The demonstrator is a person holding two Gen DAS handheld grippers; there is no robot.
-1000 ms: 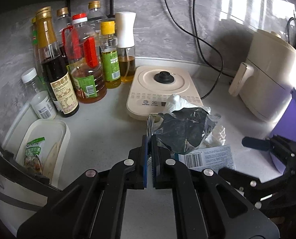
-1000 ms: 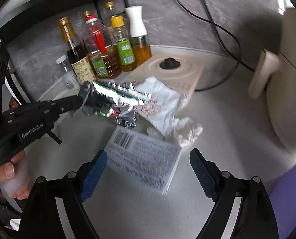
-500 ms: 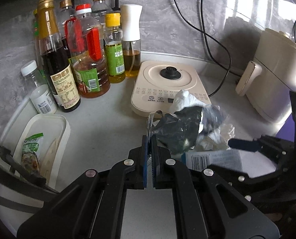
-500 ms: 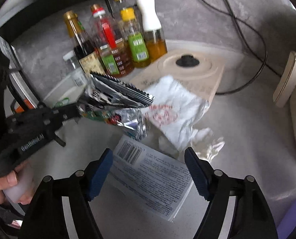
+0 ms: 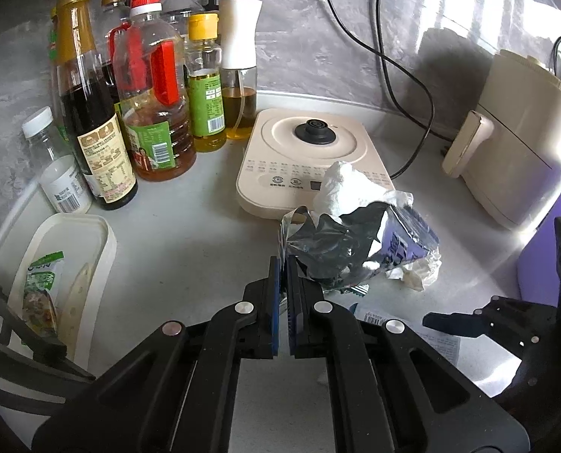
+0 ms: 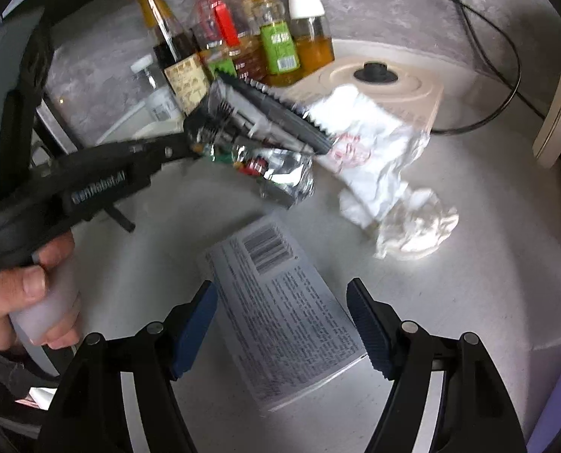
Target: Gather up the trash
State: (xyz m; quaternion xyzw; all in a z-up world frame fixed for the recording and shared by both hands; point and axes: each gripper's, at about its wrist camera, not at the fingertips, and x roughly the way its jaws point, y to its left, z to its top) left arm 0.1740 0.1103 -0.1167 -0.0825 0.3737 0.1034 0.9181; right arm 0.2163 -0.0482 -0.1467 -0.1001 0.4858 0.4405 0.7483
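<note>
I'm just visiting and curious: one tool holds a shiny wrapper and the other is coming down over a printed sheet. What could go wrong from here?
The printed sheet lies flat on the counter, so the right gripper, its fingers spread either side, may slide over it without catching an edge.

The left gripper pinches only the foil wrapper by its edge; it could slip or tear.

The dangling wrapper hangs close to the crumpled white paper and might drag it along.
</note>
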